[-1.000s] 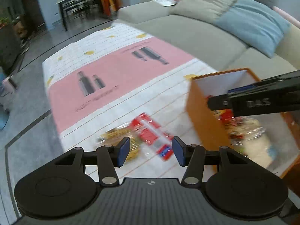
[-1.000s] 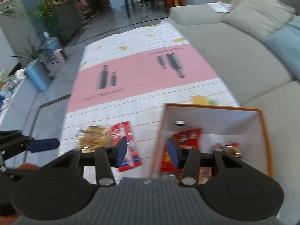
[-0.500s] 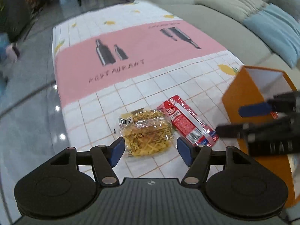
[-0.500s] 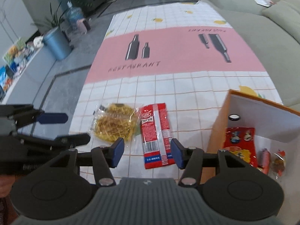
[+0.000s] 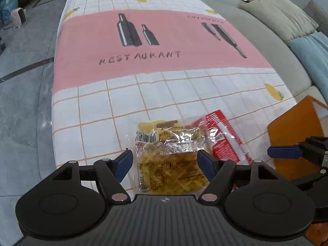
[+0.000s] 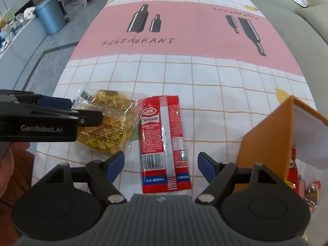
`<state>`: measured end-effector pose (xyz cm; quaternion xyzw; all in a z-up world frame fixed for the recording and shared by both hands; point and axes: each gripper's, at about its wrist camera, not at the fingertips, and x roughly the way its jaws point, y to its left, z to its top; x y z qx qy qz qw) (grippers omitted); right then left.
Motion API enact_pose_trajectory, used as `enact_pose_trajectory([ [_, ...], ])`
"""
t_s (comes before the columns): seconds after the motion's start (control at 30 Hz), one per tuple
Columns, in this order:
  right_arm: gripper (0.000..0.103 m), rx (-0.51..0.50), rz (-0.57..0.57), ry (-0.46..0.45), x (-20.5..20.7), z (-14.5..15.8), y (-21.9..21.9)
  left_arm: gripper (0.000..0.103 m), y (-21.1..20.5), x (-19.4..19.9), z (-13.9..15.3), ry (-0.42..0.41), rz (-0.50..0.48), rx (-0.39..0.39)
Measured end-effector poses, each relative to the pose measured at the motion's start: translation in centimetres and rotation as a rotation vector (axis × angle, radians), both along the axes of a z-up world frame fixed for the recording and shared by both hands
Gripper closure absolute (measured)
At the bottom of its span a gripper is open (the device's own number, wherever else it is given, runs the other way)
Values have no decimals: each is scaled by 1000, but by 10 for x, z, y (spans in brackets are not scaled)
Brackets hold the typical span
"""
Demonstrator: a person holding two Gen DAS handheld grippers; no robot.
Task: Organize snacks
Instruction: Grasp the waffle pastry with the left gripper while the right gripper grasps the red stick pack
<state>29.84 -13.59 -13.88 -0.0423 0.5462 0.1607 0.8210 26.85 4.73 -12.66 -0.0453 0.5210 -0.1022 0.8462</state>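
Note:
A clear bag of yellow snack sticks (image 5: 172,164) (image 6: 108,123) lies flat on the tablecloth, and a red snack packet (image 6: 164,141) (image 5: 225,137) lies just right of it. My left gripper (image 5: 165,163) hovers over the yellow bag, its jaws opening, with the bag between the blue pads and neither pad pressing on it. My right gripper (image 6: 161,165) hangs over the red packet in the same way, jaws opening, pads apart from the packet. An orange box (image 6: 266,141) (image 5: 295,127) stands at the right, with several snacks inside.
The table (image 5: 143,94) wears a white checked and pink "RESTAURANT" cloth. A grey sofa (image 5: 266,41) with cushions runs along the right. Grey floor lies to the left, with a blue bin (image 6: 51,16) further back. A hand (image 6: 8,162) shows at the left edge.
Both grippers have dropped toward the table and away from the orange box to the two packets. Both jaws have spread wider.

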Motion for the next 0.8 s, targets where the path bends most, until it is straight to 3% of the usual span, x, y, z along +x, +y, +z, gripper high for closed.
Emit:
enact_pose_trajectory([
  [0.4,26,-38,-22,63,20,-28,7,0,-5,4,-18,29,-40,-21],
  [0.47,26,-49,-7,71,21,-33,10,0,-3,6,-21,41,-34,-46],
  [0.8,14,-59,-6,32,18,-37,11,0,-18,5,-24,5,-54,5],
])
